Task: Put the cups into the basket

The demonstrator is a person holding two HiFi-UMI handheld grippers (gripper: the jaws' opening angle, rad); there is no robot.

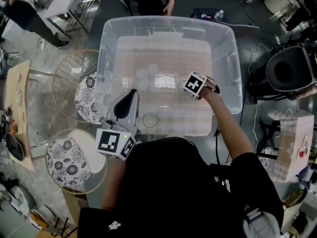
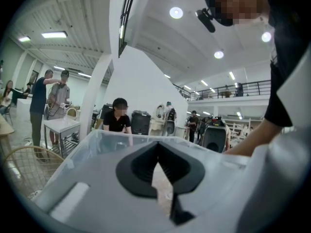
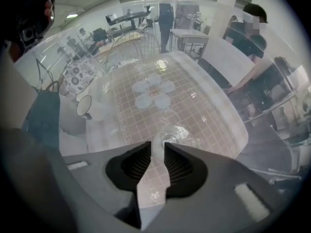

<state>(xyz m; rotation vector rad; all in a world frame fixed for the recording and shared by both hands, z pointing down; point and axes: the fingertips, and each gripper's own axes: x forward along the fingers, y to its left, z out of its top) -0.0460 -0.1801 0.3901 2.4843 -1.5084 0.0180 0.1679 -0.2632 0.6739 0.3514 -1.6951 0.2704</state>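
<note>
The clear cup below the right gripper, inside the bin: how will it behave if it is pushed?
The clear cup looks like thin-walled plastic, so probably light and easily slid on the bin's smooth floor. Its glossy, round wall may slip from the jaws or roll if tipped.

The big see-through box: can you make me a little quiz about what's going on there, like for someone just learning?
1. True or false: the right gripper, reaching into the clear bin, has its jaws apart.
2. What lies inside the bin? A) clear cups B) red balls C) books
3. Fill in: beside the bin there are ___ round cushions with a black-and-white pattern.
Key: 1 true; 2 A; 3 two.
</note>
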